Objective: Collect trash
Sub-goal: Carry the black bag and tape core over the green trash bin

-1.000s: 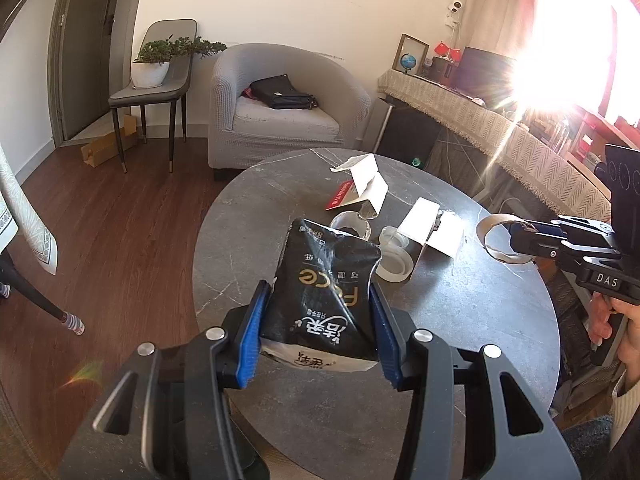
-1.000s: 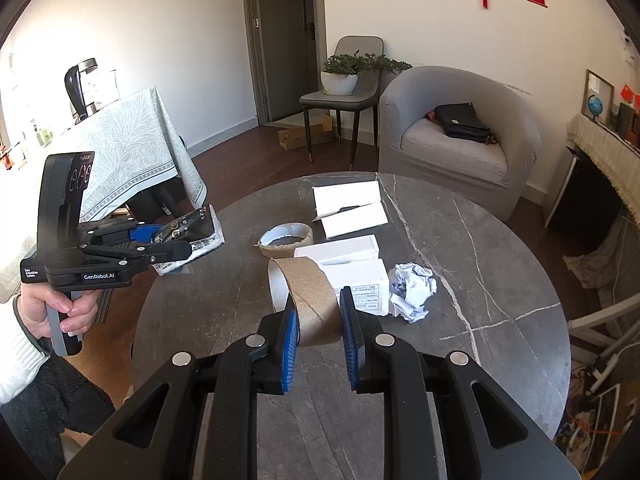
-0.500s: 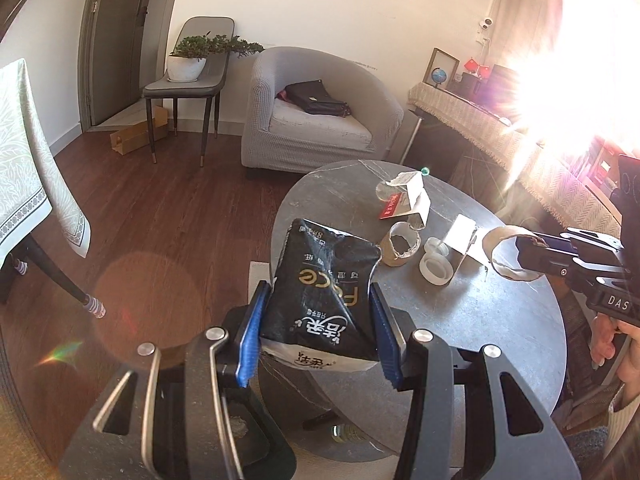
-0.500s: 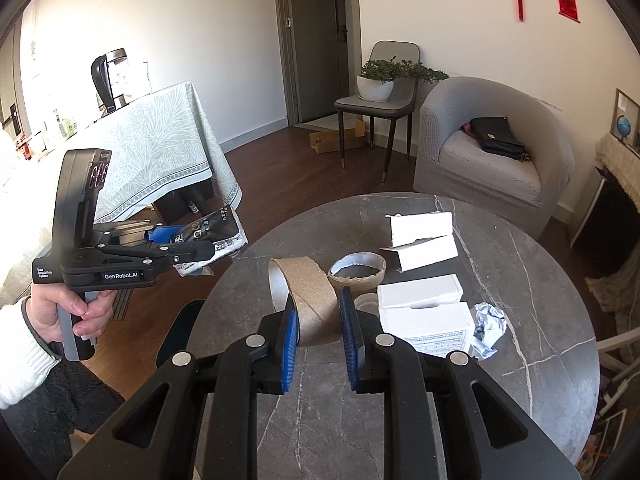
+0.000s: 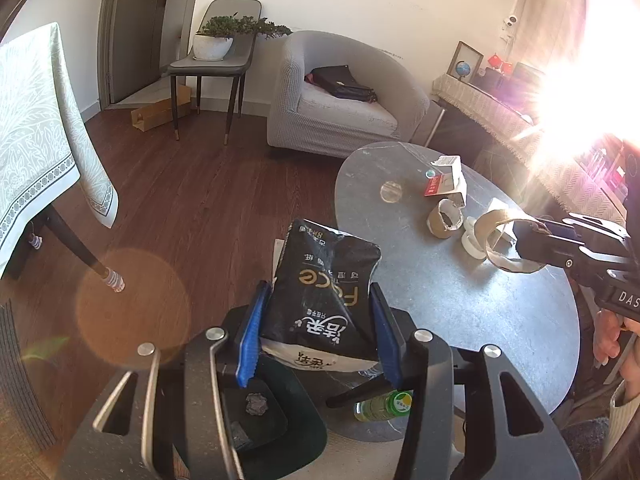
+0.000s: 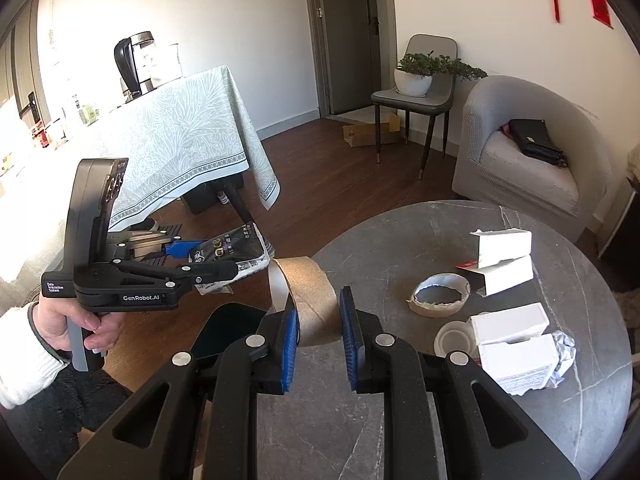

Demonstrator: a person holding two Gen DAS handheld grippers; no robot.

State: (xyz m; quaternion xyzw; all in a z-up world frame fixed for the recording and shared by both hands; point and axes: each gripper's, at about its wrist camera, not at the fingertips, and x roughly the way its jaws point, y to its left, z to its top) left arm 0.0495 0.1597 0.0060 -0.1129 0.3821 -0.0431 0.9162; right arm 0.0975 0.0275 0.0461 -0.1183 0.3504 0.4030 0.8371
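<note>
My left gripper [image 5: 316,328] is shut on a black plastic wrapper [image 5: 324,292] and holds it off the left edge of the round grey table [image 5: 460,312], above a dark bin [image 5: 276,420] on the floor. The wrapper also shows in the right wrist view [image 6: 228,252]. My right gripper [image 6: 318,330] is shut on a flattened brown cardboard tape core [image 6: 312,300] over the table's left edge; it also shows in the left wrist view [image 5: 500,236].
On the table lie another cardboard tape core [image 6: 438,294], white boxes [image 6: 512,344], an open white carton [image 6: 504,260], crumpled paper [image 6: 562,352] and a small white roll [image 6: 452,336]. A green-capped bottle [image 5: 384,406] lies below. A cloth-covered table [image 6: 168,140] stands left, an armchair [image 5: 340,100] behind.
Both grippers have swung left, off the table's edge, each still holding its item. The bin and the bottle have come into the left wrist view.
</note>
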